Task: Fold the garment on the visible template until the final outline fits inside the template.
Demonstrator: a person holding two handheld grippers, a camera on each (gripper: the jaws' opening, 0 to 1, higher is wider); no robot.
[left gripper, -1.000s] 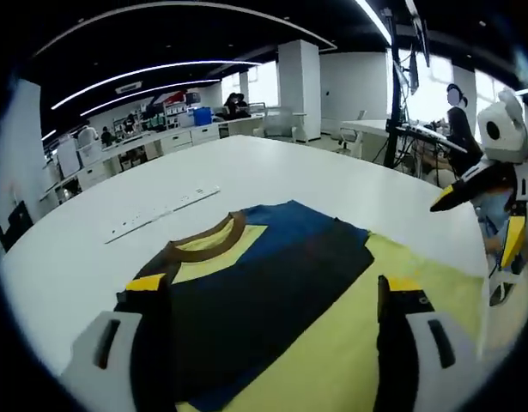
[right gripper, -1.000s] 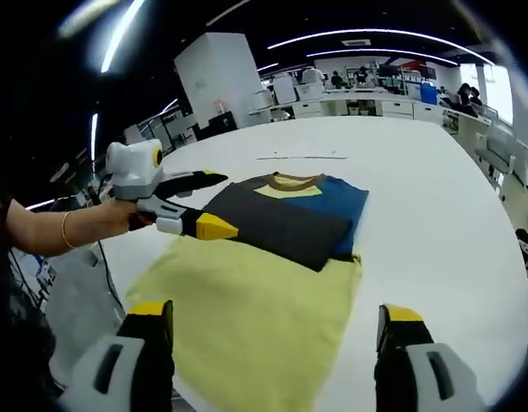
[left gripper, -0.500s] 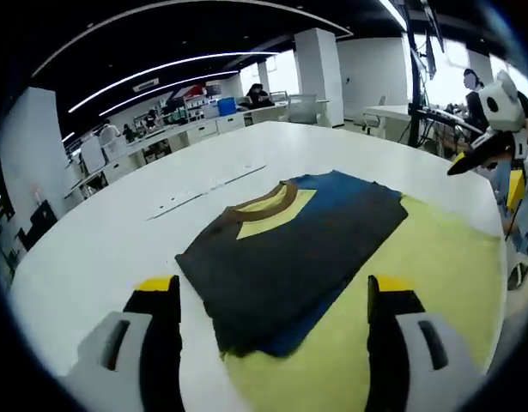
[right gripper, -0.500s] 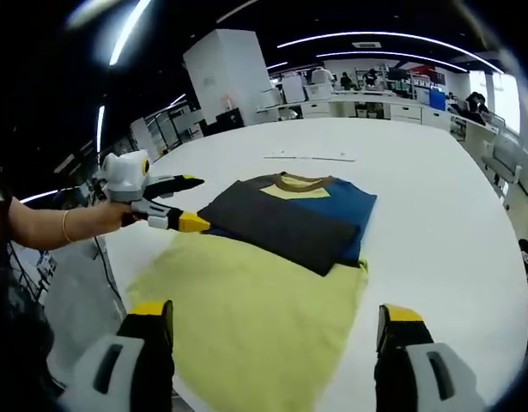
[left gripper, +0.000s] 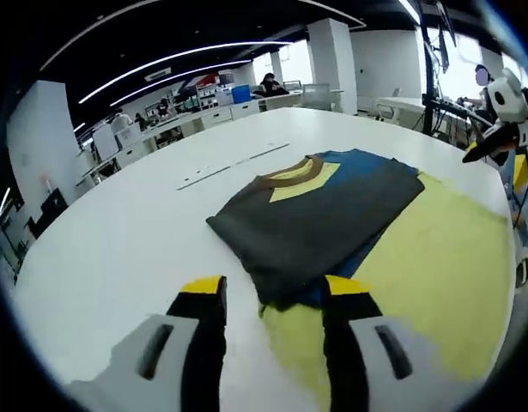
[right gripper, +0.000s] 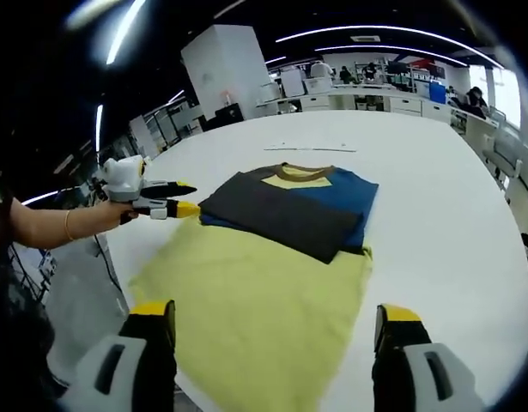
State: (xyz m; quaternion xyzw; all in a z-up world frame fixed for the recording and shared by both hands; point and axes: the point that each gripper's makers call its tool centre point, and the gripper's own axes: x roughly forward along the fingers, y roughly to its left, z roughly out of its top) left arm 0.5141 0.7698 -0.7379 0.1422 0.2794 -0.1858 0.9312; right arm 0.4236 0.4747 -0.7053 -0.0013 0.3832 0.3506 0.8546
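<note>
On the table: shirt folded, lying over the far end of a yellow template.
Shirt from left gripper: near corner at 12 o'clock, just ahead of the tips.
Left gripper: jaws apart, narrow gap, grasping nothing.
Shirt from right gripper: 12 o'clock, well apart, template between.
Right gripper: jaws wide, released.
Left gripper in right gripper view: 9 o'clock of shirt, tips at its corner.

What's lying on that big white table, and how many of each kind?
Folded shirt: 1
Yellow sheet under it: 1
Long white strip beyond the collar: 1
Total: 3
</note>
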